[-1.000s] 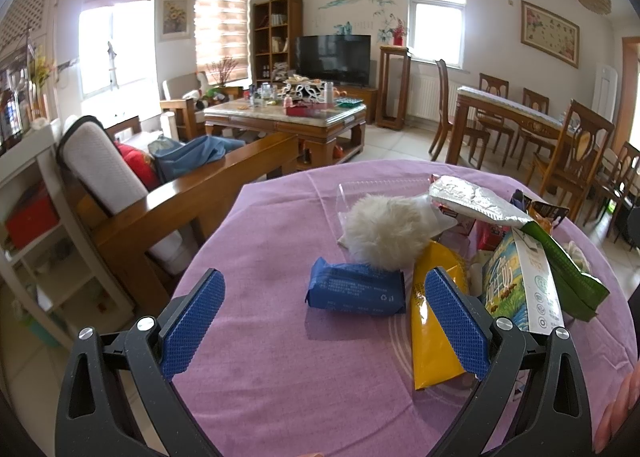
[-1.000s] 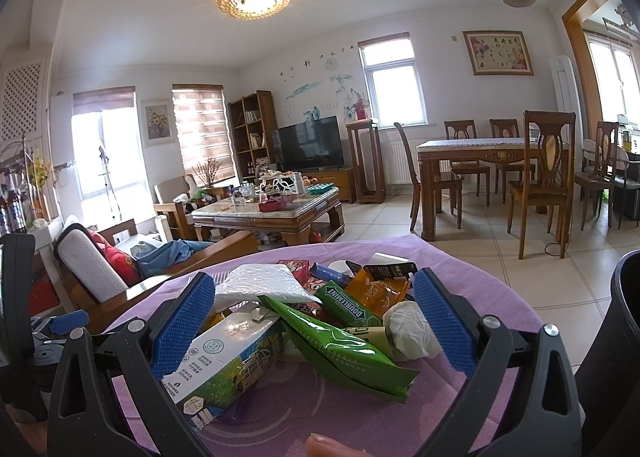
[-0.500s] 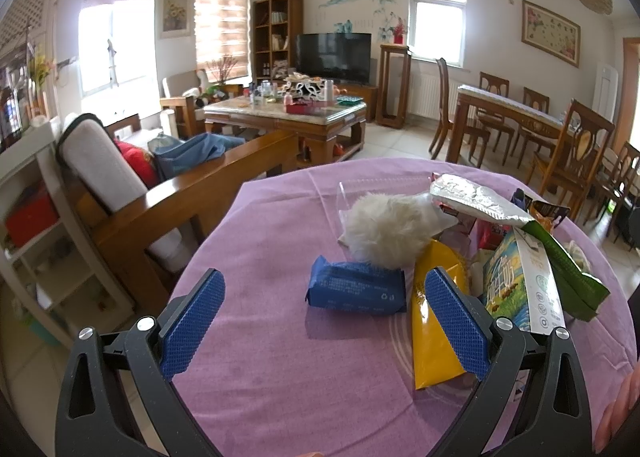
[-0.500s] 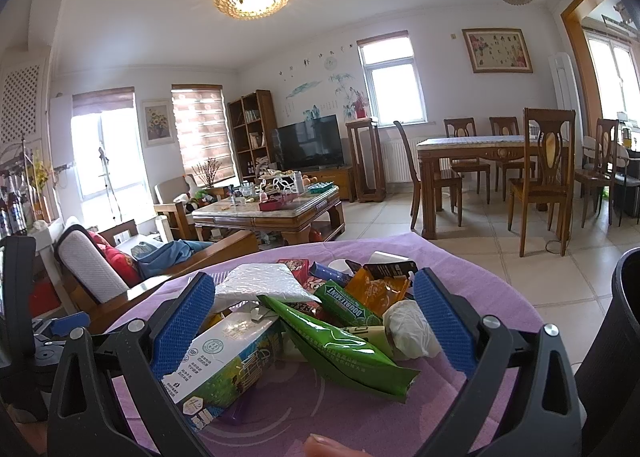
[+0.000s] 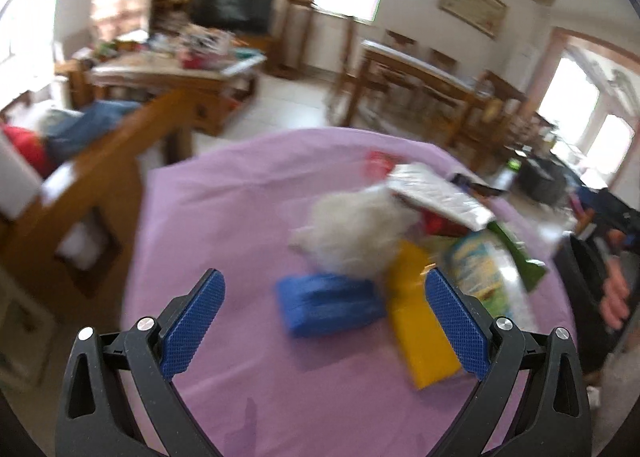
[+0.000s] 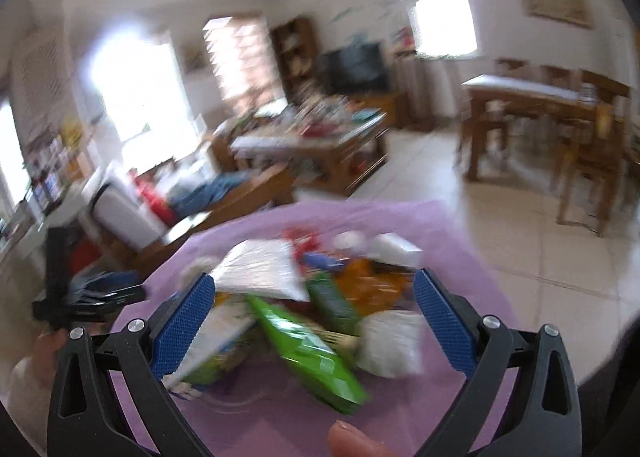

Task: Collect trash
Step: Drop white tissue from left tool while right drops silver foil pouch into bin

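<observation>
Trash lies on a round table under a purple cloth (image 5: pixel 240 209). In the left wrist view a blue wipes pack (image 5: pixel 328 307) lies between the fingers of my open left gripper (image 5: pixel 324 297), with a white fluffy wad (image 5: pixel 356 233) behind it and a yellow packet (image 5: pixel 420 321) to its right. A silver bag (image 5: pixel 436 193) and a green-printed carton (image 5: pixel 480 277) lie further right. My right gripper (image 6: pixel 310 305) is open above a green bag (image 6: pixel 308 353), the carton (image 6: pixel 216 341), the silver bag (image 6: pixel 260 269) and a white crumpled bag (image 6: pixel 388 345). Both views are blurred.
A wooden sofa frame (image 5: pixel 100 177) stands left of the table, a coffee table (image 5: pixel 168 77) beyond it. A dining table with chairs (image 6: pixel 552 117) is at the right. A dark bin (image 5: pixel 584 277) and a hand (image 5: pixel 616 297) sit at the right edge.
Both grippers have tilted downward over the table and swung, so both views are now blurred. The trash has not moved and both grippers stay open.
</observation>
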### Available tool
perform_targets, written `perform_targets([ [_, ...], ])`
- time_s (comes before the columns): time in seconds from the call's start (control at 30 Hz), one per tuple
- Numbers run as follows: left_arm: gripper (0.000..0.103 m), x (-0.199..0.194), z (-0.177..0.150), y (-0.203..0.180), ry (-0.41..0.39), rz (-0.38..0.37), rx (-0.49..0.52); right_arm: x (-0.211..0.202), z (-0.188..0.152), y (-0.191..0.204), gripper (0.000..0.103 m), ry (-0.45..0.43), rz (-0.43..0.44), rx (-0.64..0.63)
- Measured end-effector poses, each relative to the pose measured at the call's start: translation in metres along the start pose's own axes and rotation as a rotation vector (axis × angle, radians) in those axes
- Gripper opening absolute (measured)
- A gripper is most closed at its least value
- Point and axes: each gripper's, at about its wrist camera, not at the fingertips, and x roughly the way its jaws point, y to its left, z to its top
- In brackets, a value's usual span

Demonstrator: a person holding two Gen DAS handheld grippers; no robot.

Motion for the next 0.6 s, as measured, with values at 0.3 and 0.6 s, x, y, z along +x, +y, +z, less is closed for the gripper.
perform_targets([
  [0.3, 0.079, 0.077, 0.022, -0.008, 0.137, -0.006, 0.082, 0.152, 0.025, 0.05, 0.098, 0.364, 0.096, -0.031],
  [0.6, 0.044, 0.106, 0.025, 0.011, 0.182, -0.078, -0.012, 0.176, 0.001, 0.064, 0.062, 0.48, 0.08, -0.078],
])
